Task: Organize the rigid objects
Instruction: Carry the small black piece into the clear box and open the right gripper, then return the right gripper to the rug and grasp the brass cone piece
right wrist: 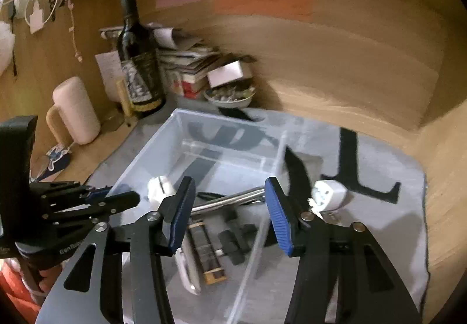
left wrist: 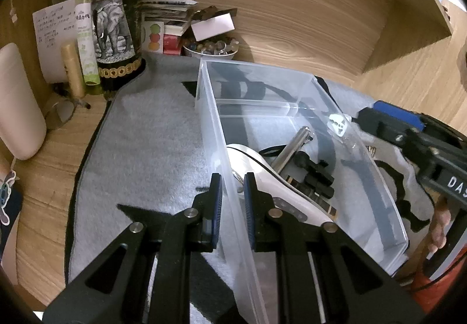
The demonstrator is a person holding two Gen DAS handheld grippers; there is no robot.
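Note:
A clear plastic bin (left wrist: 376,178) (right wrist: 204,125) stands on a grey towel (left wrist: 146,149) (right wrist: 379,236). Inside lie a white device (left wrist: 262,169), a metal tube (left wrist: 292,149) (right wrist: 227,198), black parts (left wrist: 318,178) (right wrist: 233,239) and a brown-edged flat piece (right wrist: 207,254). My left gripper (left wrist: 233,195) is shut on the bin's left wall near its front. My right gripper (right wrist: 230,207) is open and empty above the bin's near end; it also shows in the left wrist view (left wrist: 362,117). A white plug adapter (right wrist: 329,195) (left wrist: 338,124) lies on the towel just right of the bin.
A dark wine bottle (left wrist: 116,17) (right wrist: 140,61), a green tube (left wrist: 84,32), a pink mug (right wrist: 76,111), stacked papers (right wrist: 189,61) and a bowl of small items (left wrist: 210,50) (right wrist: 230,96) crowd the back left corner. Wooden walls enclose the desk.

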